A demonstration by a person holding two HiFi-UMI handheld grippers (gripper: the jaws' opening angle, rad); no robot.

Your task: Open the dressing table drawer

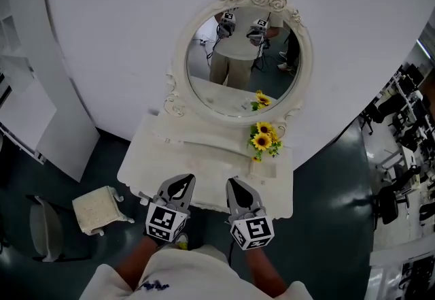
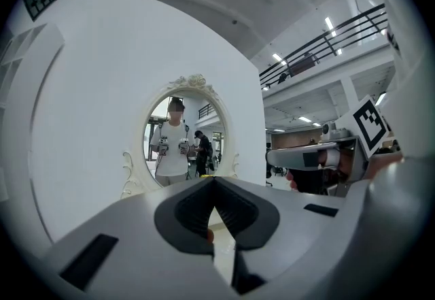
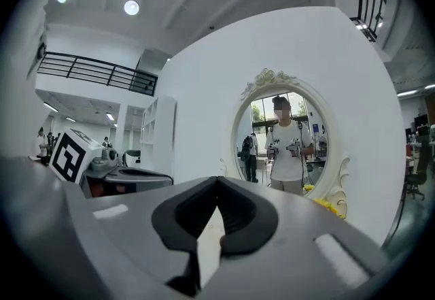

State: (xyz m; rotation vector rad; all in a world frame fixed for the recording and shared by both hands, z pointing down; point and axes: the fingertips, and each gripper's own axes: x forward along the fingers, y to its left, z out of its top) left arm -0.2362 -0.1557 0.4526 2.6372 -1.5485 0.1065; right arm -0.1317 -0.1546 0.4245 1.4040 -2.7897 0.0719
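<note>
- Left gripper [image 1: 181, 180]: jaws closed tip to tip, nothing betw. them. It's held in the air over the front edge of the dressing table [image 1: 146, 156], aimed roughly level at the oval mirror [image 1: 241, 64].
- Right gripper [image 1: 236, 184]: same. Jaws pressed together, empty, just beside the left one and also facing the mirror.
- Drawer: prob. under the tabletop at the front, below both grippers. Head view looks down on the top, so drawer front & handle aren't visible. Nothing sticks out past the front edge, so it's judged closed.
- Other items: sunflowers [image 1: 264, 137] on the tabletop at right, near the mirror base. Small stool [image 1: 98, 209] on the floor at left, apart from the table.
- Progress: nothing done yet. Neither gripper touches the table or a handle.
- Left to do: lower a gripper to the drawer front, open jaws, take the handle, pull toward the person.
</note>
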